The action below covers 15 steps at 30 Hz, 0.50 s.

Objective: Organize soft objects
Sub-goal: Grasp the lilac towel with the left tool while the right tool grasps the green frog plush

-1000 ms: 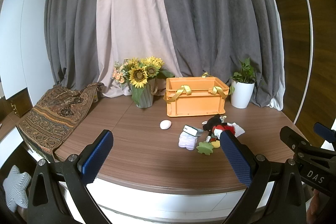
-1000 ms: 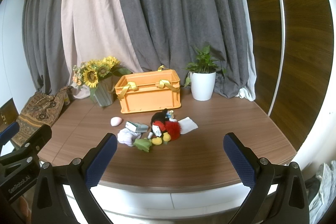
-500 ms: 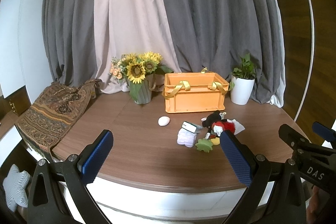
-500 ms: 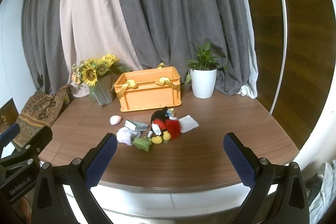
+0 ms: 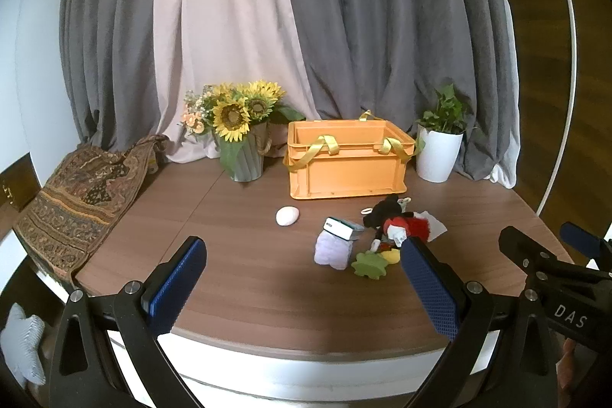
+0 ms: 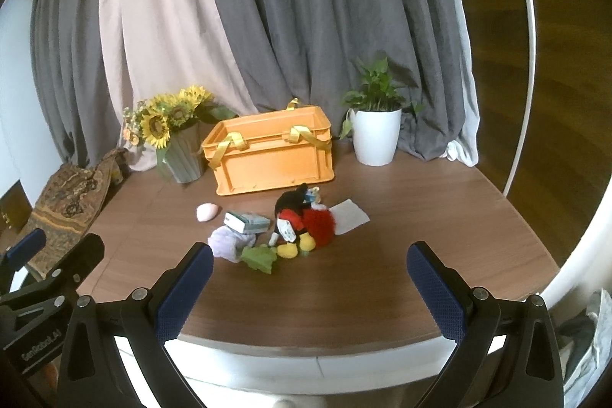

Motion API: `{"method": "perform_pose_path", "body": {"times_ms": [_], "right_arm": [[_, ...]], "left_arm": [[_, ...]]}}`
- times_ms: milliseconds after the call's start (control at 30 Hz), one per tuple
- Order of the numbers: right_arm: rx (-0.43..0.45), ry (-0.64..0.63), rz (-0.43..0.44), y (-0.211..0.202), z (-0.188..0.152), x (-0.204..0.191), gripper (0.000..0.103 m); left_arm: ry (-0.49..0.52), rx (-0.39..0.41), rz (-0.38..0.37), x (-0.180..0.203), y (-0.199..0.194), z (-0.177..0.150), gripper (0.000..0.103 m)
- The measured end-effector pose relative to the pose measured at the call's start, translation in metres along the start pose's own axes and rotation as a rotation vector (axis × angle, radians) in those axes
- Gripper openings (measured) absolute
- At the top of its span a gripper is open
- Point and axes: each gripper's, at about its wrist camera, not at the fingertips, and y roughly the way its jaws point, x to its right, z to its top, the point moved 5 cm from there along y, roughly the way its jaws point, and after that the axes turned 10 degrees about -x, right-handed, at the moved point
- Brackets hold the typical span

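A pile of soft things lies mid-table: a Mickey Mouse plush (image 5: 394,222) (image 6: 300,220), a lilac cloth (image 5: 333,249) (image 6: 229,243), a green felt leaf (image 5: 369,264) (image 6: 261,257), a small teal-and-white box (image 5: 342,229) (image 6: 245,222), a white napkin (image 6: 349,215) and a pale pink egg-shaped thing (image 5: 287,215) (image 6: 207,212). An open orange crate (image 5: 347,157) (image 6: 269,153) with yellow straps stands behind them. My left gripper (image 5: 302,276) and right gripper (image 6: 310,278) are both open and empty, held over the table's near edge, short of the pile.
A sunflower vase (image 5: 244,155) (image 6: 183,155) stands left of the crate and a white potted plant (image 5: 438,151) (image 6: 376,136) right of it. A patterned cloth (image 5: 80,194) drapes over the table's left edge. Curtains hang behind the round wooden table (image 5: 248,278).
Both grippers have moved a little closer to the table, and the objects look slightly larger. Both stay open and empty; nothing on the table has moved.
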Motion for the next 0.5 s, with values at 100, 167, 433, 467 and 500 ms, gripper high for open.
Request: {"method": "perform_pose_path", "body": {"times_ms": [100,167,433,467,500], "right_arm": [[-0.012,-0.003,0.005,0.014,0.004,-0.004,0.103],[-0.021,-0.002,0.008,0.025,0.008,-0.005,0.102],[-0.072,-0.005,0.010,0.071,0.021,-0.014,0.102],[-0.078,-0.005,0.009,0.076,0.023,-0.014,0.102],[-0.084,-0.005,0.006,0.081,0.024,-0.016,0.102]], "left_arm": [[-0.001,-0.015,-0.011,-0.002,0.016,0.006,0.103],[0.002,-0.023,-0.011,-0.002,0.027,0.010,0.103],[0.043,-0.048,-0.043,-0.002,0.071,0.025,0.103],[0.054,-0.055,-0.048,-0.002,0.078,0.026,0.103],[0.063,-0.062,-0.054,-0.003,0.083,0.026,0.103]]}}
